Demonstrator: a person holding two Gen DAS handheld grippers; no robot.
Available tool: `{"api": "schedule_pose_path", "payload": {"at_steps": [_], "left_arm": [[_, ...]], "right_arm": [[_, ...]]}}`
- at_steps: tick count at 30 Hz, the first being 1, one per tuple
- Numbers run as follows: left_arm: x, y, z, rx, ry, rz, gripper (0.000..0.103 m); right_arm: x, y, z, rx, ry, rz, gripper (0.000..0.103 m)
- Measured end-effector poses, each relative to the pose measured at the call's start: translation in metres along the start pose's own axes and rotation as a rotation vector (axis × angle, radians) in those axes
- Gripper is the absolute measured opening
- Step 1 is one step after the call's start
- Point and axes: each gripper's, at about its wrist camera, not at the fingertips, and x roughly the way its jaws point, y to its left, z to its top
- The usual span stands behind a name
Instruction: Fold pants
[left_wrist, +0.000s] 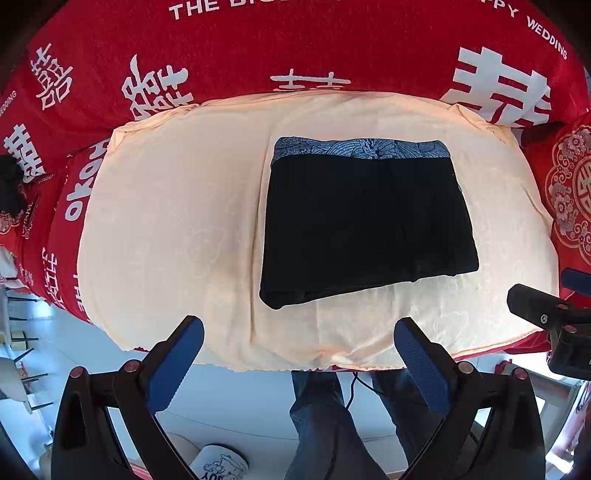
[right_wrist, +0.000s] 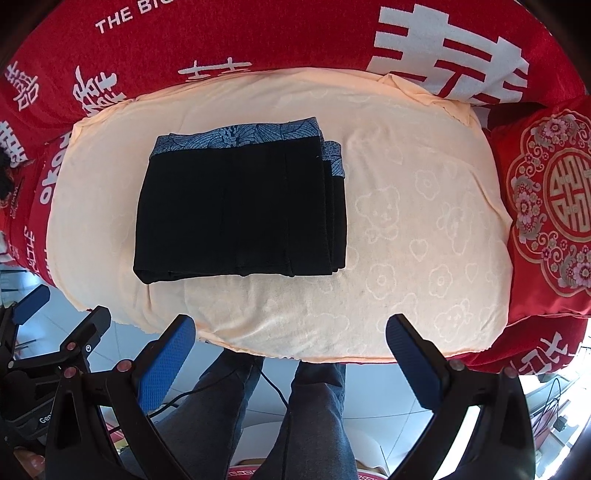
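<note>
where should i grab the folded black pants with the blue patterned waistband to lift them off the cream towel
Grip the folded black pants with the blue patterned waistband at their near edge, coming in low from the near side over the cream towel. That edge looks like a thick rolled fold, while the right side shows loose stacked layers that could slip apart. Both the left gripper and right gripper are open.

One folded pants (left_wrist: 365, 221), two grippers (left_wrist: 299, 341)

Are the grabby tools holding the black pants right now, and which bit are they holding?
No, nothing is held. The left tool and right tool are both open, back from the folded pants, which lie alone on the cream towel.
</note>
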Motion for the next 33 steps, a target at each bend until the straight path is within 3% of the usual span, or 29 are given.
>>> {"api": "schedule_pose_path", "payload": {"at_steps": [33], "left_arm": [[-0.0021,-0.0011,-0.0024,0.000,-0.004,-0.001,0.103]], "right_arm": [[-0.0025,0.0030,0.0000,-0.003,-0.004,-0.004,0.103]]}}
